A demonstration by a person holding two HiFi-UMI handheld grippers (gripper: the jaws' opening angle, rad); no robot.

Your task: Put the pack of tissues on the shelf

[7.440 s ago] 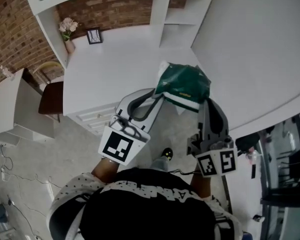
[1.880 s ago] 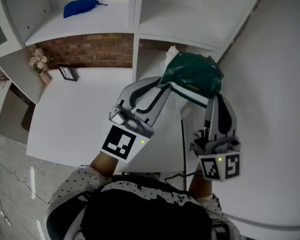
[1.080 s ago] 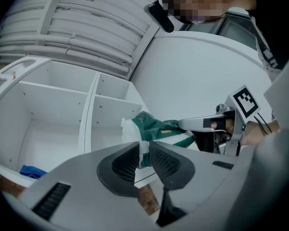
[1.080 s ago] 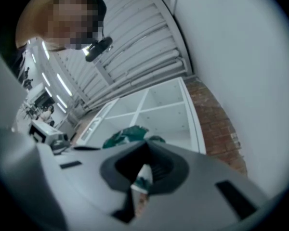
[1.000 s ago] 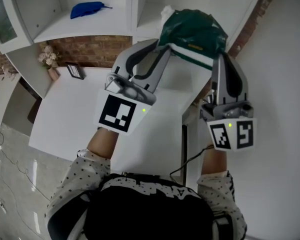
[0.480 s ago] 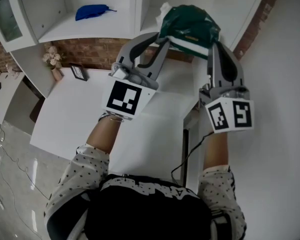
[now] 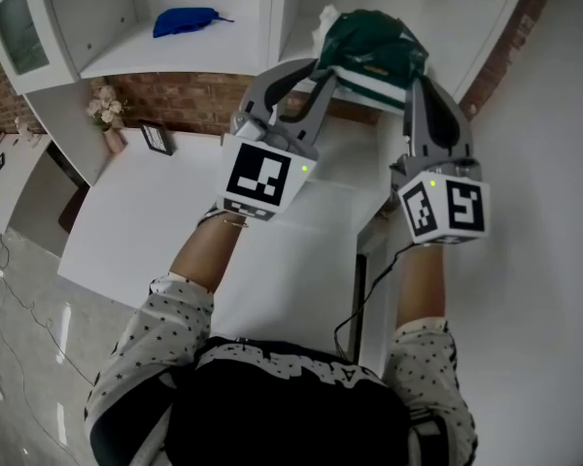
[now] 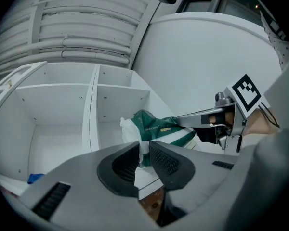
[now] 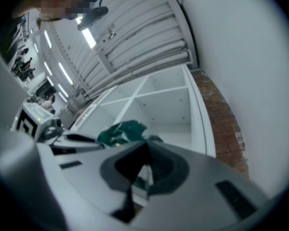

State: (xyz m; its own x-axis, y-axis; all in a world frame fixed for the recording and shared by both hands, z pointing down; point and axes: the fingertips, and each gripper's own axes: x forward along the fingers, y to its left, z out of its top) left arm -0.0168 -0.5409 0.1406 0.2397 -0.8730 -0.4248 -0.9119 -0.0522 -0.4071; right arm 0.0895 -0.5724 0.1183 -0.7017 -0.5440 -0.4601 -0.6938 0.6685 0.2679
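Note:
The green and white pack of tissues (image 7: 371,49) hangs between both grippers at the mouth of the right-hand shelf compartment (image 7: 437,13). My left gripper (image 7: 321,69) is shut on its left end, where white wrapper (image 8: 133,131) bunches between the jaws. My right gripper (image 7: 408,78) is shut on its right end. In the left gripper view the pack (image 8: 160,129) sits in front of the open white compartment (image 8: 116,117), with the right gripper (image 8: 202,121) clamped on its far side. In the right gripper view the pack (image 9: 120,131) shows just beyond the jaws.
A blue cloth (image 7: 189,19) lies in the left shelf compartment. Below, on the white desk (image 7: 175,221), a small picture frame (image 7: 155,138) and a vase of flowers (image 7: 105,115) stand against the brick wall. A brick column (image 9: 226,124) runs beside the shelf's right side.
Both grippers have risen and moved forward with the pack, from over the desk up to the shelf's right compartment. The grip on the pack has not changed.

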